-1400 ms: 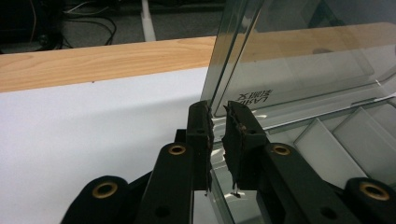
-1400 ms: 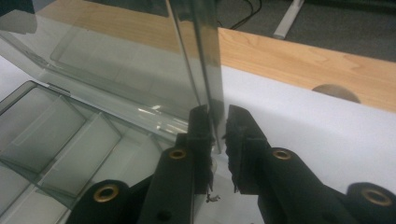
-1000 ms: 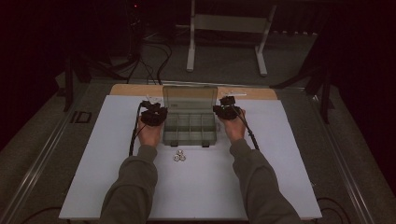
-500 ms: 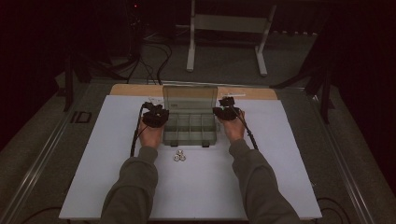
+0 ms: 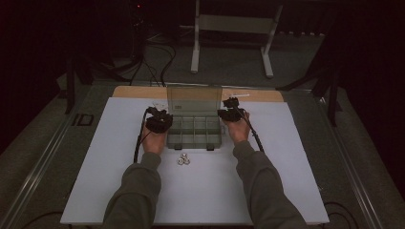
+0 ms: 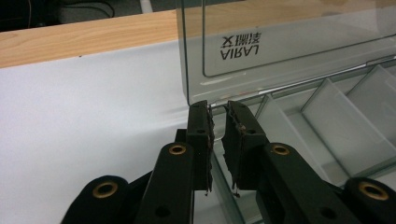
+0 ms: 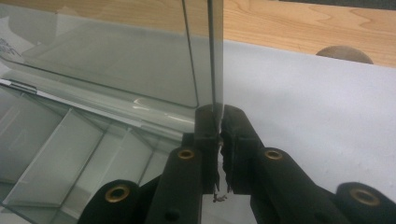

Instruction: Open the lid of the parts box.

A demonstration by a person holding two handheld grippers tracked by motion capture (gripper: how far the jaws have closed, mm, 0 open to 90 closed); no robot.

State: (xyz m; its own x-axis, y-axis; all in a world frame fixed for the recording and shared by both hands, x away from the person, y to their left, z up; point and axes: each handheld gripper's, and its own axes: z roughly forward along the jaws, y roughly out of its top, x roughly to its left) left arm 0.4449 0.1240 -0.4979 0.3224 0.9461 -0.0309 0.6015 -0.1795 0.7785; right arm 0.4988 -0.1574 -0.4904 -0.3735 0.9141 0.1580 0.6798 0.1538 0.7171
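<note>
A clear plastic compartment box [image 5: 193,143] sits at the back middle of the white board, its lid [image 5: 194,98] standing upright. My left gripper [image 5: 154,112] is at the box's left rear corner. In the left gripper view its jaws [image 6: 218,109] stand a narrow gap apart astride the box's left wall [image 6: 223,186], beside the lid's edge [image 6: 183,70]. My right gripper [image 5: 231,104] is at the right rear corner. In the right gripper view it [image 7: 218,114] is shut on the lid's right edge [image 7: 215,56]. A few small metal pieces [image 5: 183,160] lie on the board in front of the box.
The white board [image 5: 200,191] lies on a wooden tabletop whose strip shows at the back [image 5: 138,90]. A metal stand [image 5: 229,24] and cables [image 5: 157,57] are on the floor beyond. A small black object [image 5: 82,119] lies off the board's left edge.
</note>
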